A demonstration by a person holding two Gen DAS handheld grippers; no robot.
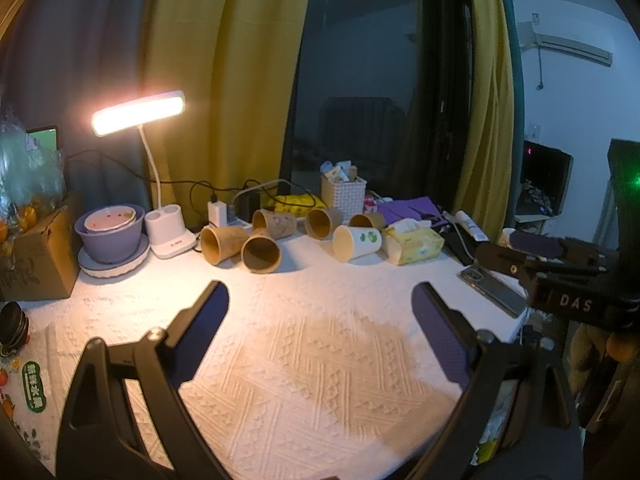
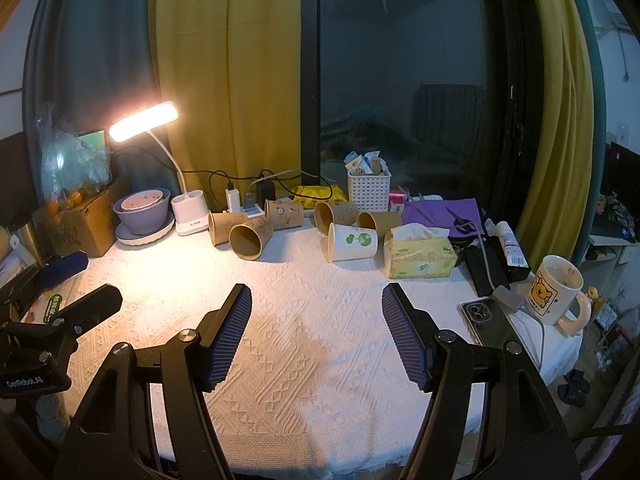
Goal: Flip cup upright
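Six paper cups, apparently, all lying on their sides along the far edge of the table (image 2: 320, 340): five brown, one white cup (image 2: 353, 242). None righted; task unstarted. Left gripper (image 1: 320, 300) and right gripper (image 2: 316, 300): fingers spread, empty, well short.

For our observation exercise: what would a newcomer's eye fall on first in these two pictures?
The lit desk lamp at the back left stands out first. Below it, a cluster of paper cups lies tipped on the white tablecloth, the white cup with green print among brown ones. Both grippers, left and right, are open and empty.
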